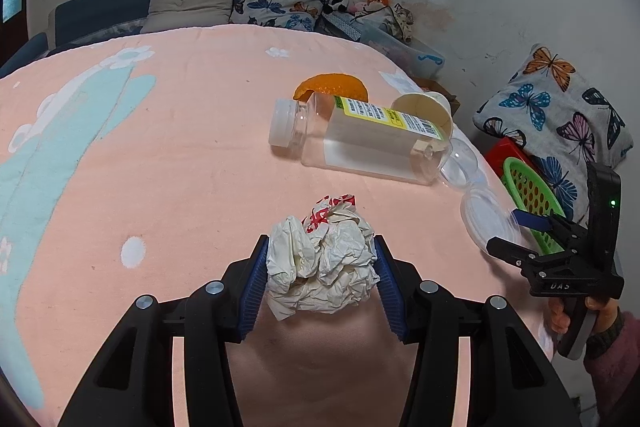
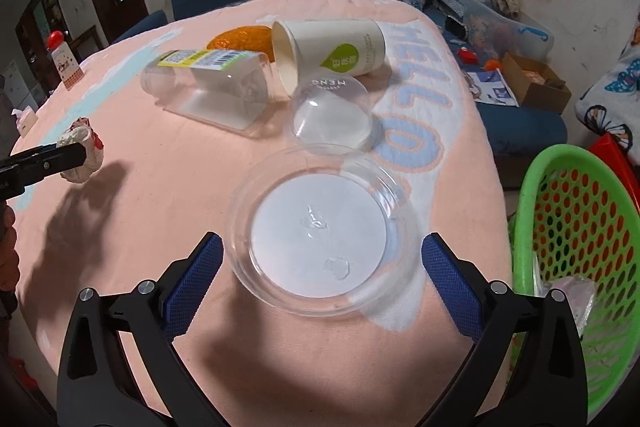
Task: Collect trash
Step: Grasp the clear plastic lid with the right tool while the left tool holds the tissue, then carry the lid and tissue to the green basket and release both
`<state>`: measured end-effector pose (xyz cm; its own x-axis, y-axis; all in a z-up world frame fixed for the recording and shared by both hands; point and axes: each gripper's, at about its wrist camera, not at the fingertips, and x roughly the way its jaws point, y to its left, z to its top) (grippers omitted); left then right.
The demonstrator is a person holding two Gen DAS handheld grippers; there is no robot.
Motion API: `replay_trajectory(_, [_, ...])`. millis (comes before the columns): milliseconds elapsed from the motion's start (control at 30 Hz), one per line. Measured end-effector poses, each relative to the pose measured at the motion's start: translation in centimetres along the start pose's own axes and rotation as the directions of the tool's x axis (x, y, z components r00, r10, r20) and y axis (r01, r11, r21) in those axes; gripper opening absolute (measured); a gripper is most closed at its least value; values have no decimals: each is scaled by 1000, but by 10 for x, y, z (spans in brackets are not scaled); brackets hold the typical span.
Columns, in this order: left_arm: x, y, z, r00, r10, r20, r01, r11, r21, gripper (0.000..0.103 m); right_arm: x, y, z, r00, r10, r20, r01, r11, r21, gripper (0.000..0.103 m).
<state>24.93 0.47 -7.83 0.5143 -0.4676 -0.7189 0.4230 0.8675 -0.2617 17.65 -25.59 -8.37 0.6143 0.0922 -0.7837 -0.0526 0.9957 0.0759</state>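
My left gripper (image 1: 320, 247) is shut on a crumpled white paper ball (image 1: 324, 267) with red print, held just above the pink tablecloth (image 1: 160, 167). The same paper ball (image 2: 82, 151) shows at the left edge of the right wrist view. My right gripper (image 2: 320, 251) stands open, its blue pads either side of a clear round plastic lid (image 2: 320, 231) lying flat and not touching it. Beyond lie a clear dome lid (image 2: 332, 115), a tipped paper cup (image 2: 332, 51), a clear plastic jar (image 1: 360, 139) on its side and an orange peel (image 1: 332, 89).
A green perforated basket (image 2: 580, 247) stands off the table's right edge with some clear wrapping in it. A red-capped bottle (image 2: 64, 63) stands at the far left of the table. A sofa (image 1: 120, 7) with cushions runs behind; a box and toys lie right.
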Motion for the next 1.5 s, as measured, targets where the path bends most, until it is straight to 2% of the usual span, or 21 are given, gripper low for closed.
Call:
replay_trajectory(200, [1,1,0,1000,0,-4,0,1000,-2,49,7,7,1,1000,-1,-16,0,1000,-25,99])
replay_trajectory(333, [1,0,1,1000,3,-1,-3,1000,-2,49,14,11,1,999,-37,-18,36,999,-34,98])
replay_trajectory(400, [-1,-1,1,1000,5,1,-5,1000,1,49,15,12,1,999,-47,-16,47,999,-28,93])
replay_trajectory(733, [-13,-23,3,1000,-10,16,9,999,41,49,-9,-2,-5,998,-54,34,53,998,35,92])
replay_trajectory(1033, [-19,-77,12,998,-57,22,54,992,113,49,-57,-34,-16,991,-96,93,86,990,109,92])
replay_trajectory(1167, [-18,-108,17,997,-78,19,75,986,147,49,-76,-54,-25,984,-139,110,124,984,129,92])
replay_trajectory(1500, [-1,-188,30,993,-119,-3,116,967,229,49,-103,-131,-51,970,-216,106,186,953,241,92])
